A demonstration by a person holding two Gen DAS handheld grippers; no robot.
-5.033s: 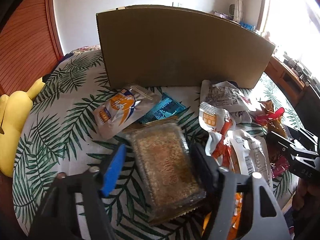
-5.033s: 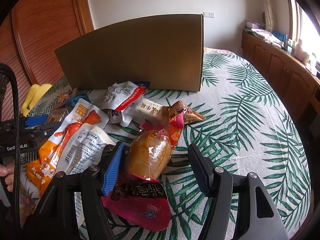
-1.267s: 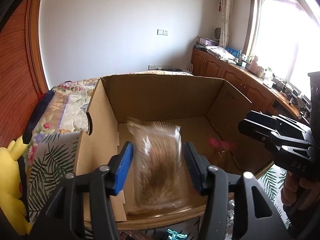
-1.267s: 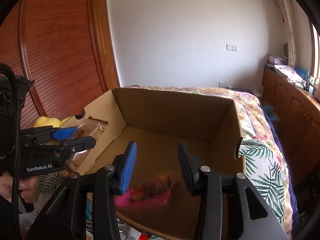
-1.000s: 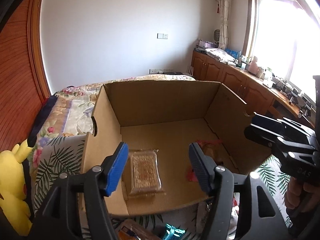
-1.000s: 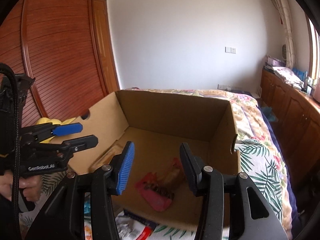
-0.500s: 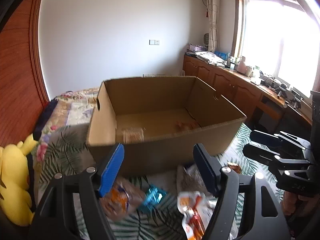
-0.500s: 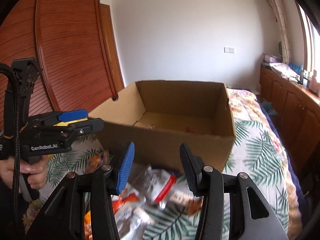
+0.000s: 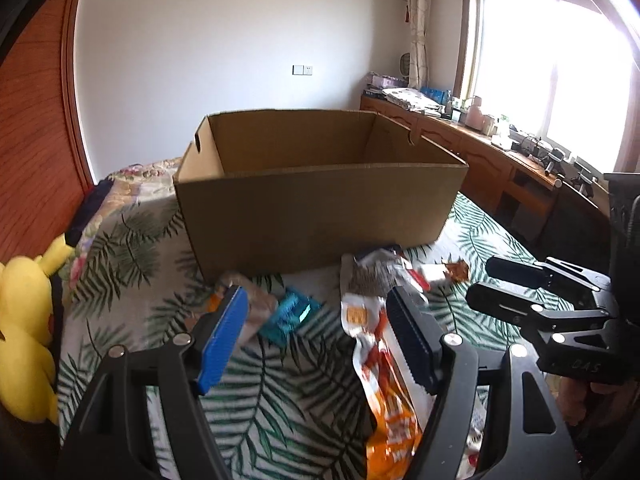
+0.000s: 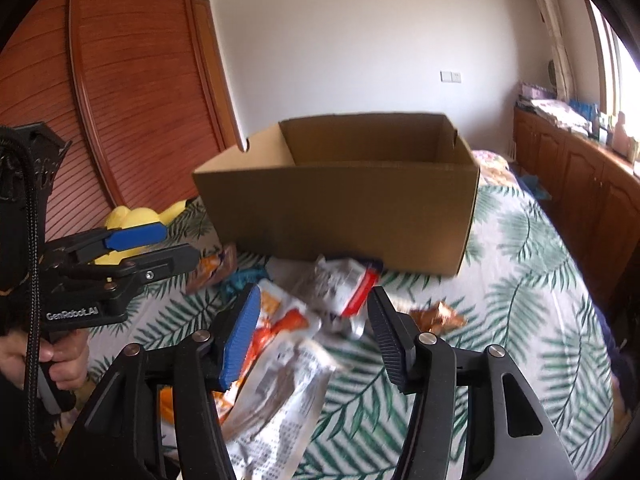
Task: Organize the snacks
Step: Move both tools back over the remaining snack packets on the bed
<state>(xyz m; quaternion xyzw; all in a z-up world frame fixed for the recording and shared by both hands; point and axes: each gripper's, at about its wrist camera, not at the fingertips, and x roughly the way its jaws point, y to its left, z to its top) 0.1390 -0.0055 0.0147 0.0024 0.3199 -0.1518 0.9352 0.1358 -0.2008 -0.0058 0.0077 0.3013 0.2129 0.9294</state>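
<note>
Below the left claw (image 9: 314, 338), held wide and empty, and the right claw (image 10: 310, 334), empty with its jaws opening, the snacks (image 10: 280, 344) overlap on the bed (image 10: 520, 300) before the box (image 9: 320, 208), so closing on this heap could pinch two packets or let a slick one slip. A second ago both claws hung over the box, where two packets now lie out of sight; five seconds ago each straddled one on the bed.

Left wrist view: from above the bed's (image 9: 280, 408) near edge, angled down over the left gripper (image 9: 316, 332), facing the cardboard box (image 9: 320, 216).
Right wrist view: same near edge, further right, over the right gripper (image 10: 312, 332), similar nearness.
Shared: box (image 10: 340, 216), snack packets (image 10: 336, 292), leaf-print bedspread; each gripper in the other's frame.
</note>
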